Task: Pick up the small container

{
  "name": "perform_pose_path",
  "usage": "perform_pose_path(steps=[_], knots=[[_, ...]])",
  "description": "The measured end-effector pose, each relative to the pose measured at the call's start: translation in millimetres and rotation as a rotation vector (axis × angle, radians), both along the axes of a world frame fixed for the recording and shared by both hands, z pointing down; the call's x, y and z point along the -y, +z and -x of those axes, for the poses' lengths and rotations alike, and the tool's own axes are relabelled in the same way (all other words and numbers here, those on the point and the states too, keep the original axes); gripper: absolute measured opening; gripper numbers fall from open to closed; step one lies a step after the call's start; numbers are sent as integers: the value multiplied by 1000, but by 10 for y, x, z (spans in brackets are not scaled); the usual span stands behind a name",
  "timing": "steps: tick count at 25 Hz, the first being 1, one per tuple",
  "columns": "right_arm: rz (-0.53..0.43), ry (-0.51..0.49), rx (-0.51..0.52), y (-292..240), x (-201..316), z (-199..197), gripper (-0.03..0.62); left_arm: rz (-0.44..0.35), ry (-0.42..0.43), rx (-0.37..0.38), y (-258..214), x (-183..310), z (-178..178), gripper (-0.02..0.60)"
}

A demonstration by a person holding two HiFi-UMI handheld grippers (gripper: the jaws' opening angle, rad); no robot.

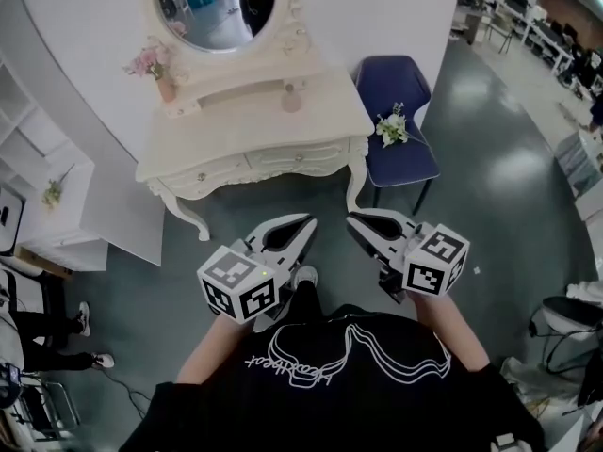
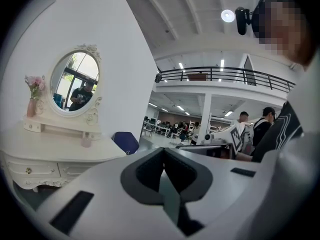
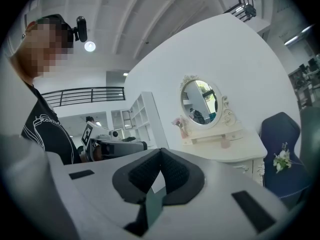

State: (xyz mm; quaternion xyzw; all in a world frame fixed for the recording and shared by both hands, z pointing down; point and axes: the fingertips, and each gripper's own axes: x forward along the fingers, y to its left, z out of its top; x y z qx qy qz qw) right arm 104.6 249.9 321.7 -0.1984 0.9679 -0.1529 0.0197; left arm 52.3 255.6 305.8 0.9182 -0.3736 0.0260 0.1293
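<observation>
The small pink container (image 1: 291,99) stands on the white dressing table (image 1: 240,139), below its oval mirror (image 1: 215,8); it also shows as a small container (image 2: 86,141) in the left gripper view and a small container (image 3: 226,143) in the right gripper view. My left gripper (image 1: 308,223) and right gripper (image 1: 352,220) hang side by side over the floor, short of the table's front edge. Both are shut with nothing between the jaws. In their own views, the left gripper (image 2: 164,152) and right gripper (image 3: 160,152) show pads pressed together.
A pink flower vase (image 1: 166,88) stands at the table's left on a raised shelf. A blue chair (image 1: 396,111) with a white flower bunch (image 1: 392,128) is right of the table. White shelving (image 1: 47,186) lines the left wall. Grey floor lies in front.
</observation>
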Motion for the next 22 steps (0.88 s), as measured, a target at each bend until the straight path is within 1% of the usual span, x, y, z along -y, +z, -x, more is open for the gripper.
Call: perform_pose_path(steps=[6, 10, 15, 22], knots=[[17, 4, -3, 78, 373, 142, 7, 23, 3, -2, 98, 381, 137, 6], [40, 16, -6, 123, 724, 246, 8, 45, 13, -7, 148, 726, 246, 6], [73, 33, -9, 152, 1269, 437, 8, 70, 26, -15, 172, 1296, 455, 6], [104, 78, -13, 100, 2124, 718, 8, 81, 24, -29, 99, 2206, 827, 7]])
